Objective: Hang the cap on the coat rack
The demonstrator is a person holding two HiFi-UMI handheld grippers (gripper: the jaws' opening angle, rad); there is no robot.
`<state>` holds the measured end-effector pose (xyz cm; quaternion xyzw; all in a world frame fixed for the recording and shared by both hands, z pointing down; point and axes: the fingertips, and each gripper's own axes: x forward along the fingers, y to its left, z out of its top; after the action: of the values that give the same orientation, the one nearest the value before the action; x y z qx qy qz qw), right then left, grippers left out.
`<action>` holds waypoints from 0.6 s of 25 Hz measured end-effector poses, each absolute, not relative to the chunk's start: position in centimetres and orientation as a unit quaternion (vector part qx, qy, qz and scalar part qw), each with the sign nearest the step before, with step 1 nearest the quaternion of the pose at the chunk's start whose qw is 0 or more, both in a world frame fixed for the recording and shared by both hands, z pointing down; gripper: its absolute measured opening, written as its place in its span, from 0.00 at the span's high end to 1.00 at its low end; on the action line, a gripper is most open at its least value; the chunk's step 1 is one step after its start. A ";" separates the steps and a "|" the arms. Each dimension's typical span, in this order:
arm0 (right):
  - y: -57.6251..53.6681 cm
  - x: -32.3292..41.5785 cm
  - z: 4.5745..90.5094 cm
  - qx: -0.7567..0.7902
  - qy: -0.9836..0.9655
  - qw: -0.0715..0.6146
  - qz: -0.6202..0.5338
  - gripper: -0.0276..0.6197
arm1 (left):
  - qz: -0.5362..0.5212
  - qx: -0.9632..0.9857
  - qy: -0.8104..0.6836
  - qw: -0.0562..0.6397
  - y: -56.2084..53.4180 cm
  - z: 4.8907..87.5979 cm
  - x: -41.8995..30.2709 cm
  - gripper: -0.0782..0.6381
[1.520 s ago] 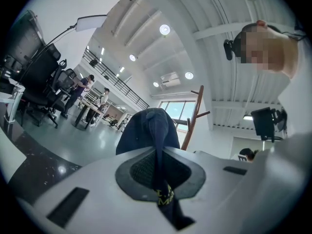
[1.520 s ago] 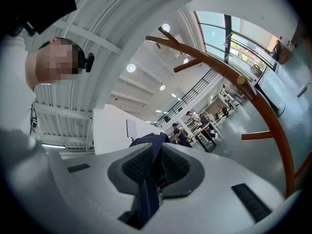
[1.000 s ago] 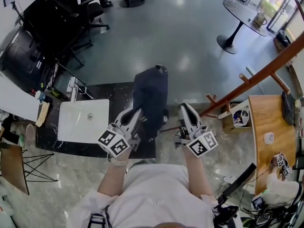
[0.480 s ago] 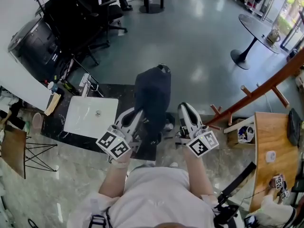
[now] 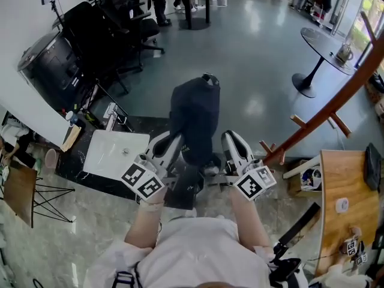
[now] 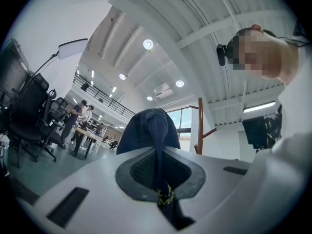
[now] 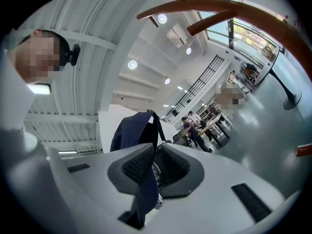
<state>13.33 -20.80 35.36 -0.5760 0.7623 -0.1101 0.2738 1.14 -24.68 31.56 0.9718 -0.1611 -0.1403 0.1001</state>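
A dark navy cap hangs upright in front of me, held from below by both grippers. My left gripper is shut on its lower left edge. My right gripper is shut on its lower right edge. In the left gripper view the cap rises above the left gripper, with fabric bearing yellow letters pinched between the pads. In the right gripper view the right gripper pinches the cap's fabric and strap. The brown wooden coat rack leans across the right; its pegs curve overhead.
A white slab lies on a black mat at the left. Black office chairs stand at the back left. A round pedestal table is at the back right, a wooden tabletop at the near right. People stand far off.
Both grippers keep their hold and the cap has risen slightly. The view has swung, so the coat rack pole now stands steeper and more of the far room shows.
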 end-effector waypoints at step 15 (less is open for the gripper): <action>-14.3 22.3 31.6 -0.657 0.685 0.311 -0.055 0.85 | -0.150 0.986 -0.042 0.063 -22.1 27.2 11.2 0.87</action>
<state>22.31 -14.25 31.63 -0.6569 0.6846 -0.0548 0.3112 11.18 -22.14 27.23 0.9858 -0.0418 -0.1496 0.0631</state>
